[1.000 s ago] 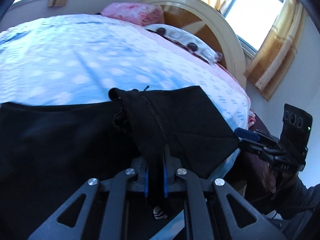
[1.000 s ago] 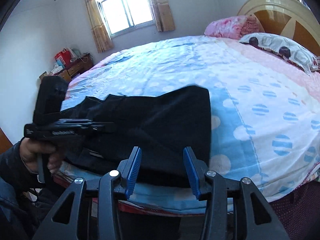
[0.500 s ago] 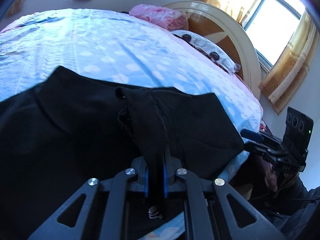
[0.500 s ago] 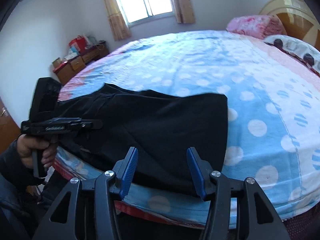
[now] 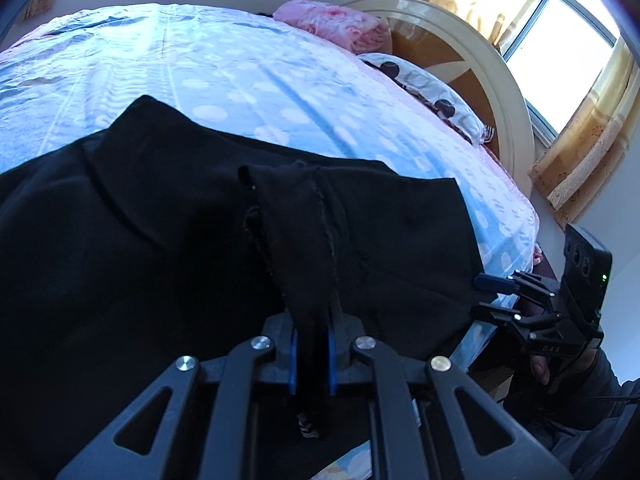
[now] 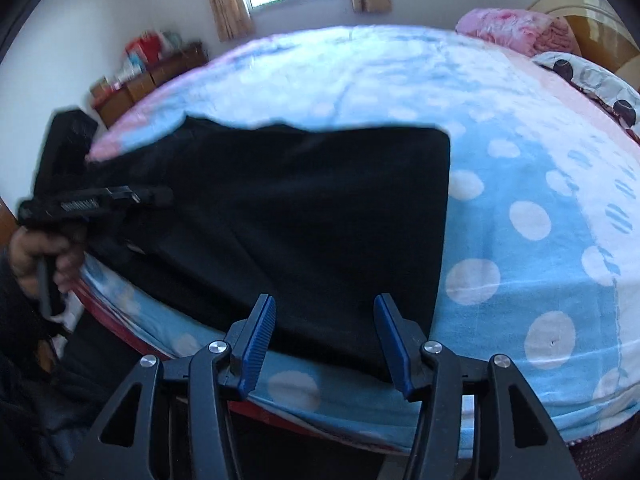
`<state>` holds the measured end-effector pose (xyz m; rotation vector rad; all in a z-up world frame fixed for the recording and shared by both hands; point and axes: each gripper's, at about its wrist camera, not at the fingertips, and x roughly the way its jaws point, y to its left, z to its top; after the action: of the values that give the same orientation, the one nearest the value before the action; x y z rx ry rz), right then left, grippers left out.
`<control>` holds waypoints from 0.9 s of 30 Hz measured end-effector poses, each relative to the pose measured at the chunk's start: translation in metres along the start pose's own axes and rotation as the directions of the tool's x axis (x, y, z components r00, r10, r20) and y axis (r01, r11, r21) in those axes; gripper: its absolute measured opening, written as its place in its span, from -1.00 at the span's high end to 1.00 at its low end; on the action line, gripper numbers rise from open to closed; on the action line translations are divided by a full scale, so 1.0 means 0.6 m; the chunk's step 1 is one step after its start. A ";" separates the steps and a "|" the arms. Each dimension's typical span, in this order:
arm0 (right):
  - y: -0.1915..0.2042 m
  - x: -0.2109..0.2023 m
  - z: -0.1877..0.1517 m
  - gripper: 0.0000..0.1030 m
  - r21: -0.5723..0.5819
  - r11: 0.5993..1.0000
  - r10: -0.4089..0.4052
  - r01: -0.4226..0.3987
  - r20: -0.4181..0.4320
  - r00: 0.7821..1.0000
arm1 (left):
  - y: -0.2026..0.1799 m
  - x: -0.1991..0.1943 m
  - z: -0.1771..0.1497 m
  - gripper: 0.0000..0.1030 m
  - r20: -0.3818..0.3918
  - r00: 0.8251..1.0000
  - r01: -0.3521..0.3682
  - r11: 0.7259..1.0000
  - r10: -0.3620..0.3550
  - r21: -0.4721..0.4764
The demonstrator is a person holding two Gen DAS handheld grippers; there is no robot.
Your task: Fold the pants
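We are holding the black pants (image 5: 168,264) over the near edge of the bed (image 5: 224,76), where they are lying spread across the blue dotted sheet, one squared end reaching out toward the middle of the mattress and the rest trailing off to the left in the right wrist view. Our left hand-held gripper (image 5: 311,354) is clamping a bunched fold of the pants between its blue pads, and its jaws are opening at this moment, though the cloth is filling the narrow gap and the pads are pressing on it. Our right hand-held gripper (image 6: 325,344) is hovering just above the near hem of the pants with its jaws standing apart and nothing between its fingers (image 6: 256,340); the cloth is lying beneath them, and we cannot tell whether the tips are touching it. A pink pillow (image 5: 332,26) and a spotted pillow (image 5: 428,92) are resting against the curved headboard (image 5: 492,80) at the far end of the bed, well apart from the pants.
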<state>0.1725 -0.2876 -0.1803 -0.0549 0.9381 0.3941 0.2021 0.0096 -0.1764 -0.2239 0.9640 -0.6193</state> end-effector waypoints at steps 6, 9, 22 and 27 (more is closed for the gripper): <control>-0.002 -0.043 0.035 -0.06 0.003 0.997 0.073 -0.073 0.059 0.996 | -0.007 -0.023 -0.008 0.05 0.039 0.995 -0.093 0.995 0.092 0.030; -0.030 -0.054 0.076 -0.07 0.070 0.996 0.045 -0.055 0.135 0.990 | -0.019 -0.030 -0.011 -0.32 0.080 0.976 -0.208 0.974 0.201 0.086; -0.095 0.025 0.155 -0.07 0.150 0.989 -0.024 0.007 0.115 0.993 | -0.053 -0.033 -0.003 -0.59 0.190 0.894 -0.441 0.871 0.406 0.217; -0.065 -0.064 0.091 -0.07 0.137 0.985 0.076 -0.100 0.170 0.983 | -0.082 -0.038 -0.003 -0.78 0.207 0.925 -0.358 0.912 0.318 0.198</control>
<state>0.2086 -0.3240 -0.1220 0.1507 0.8059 0.4053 0.1717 -0.0168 -0.1396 0.0997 0.7336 -0.3788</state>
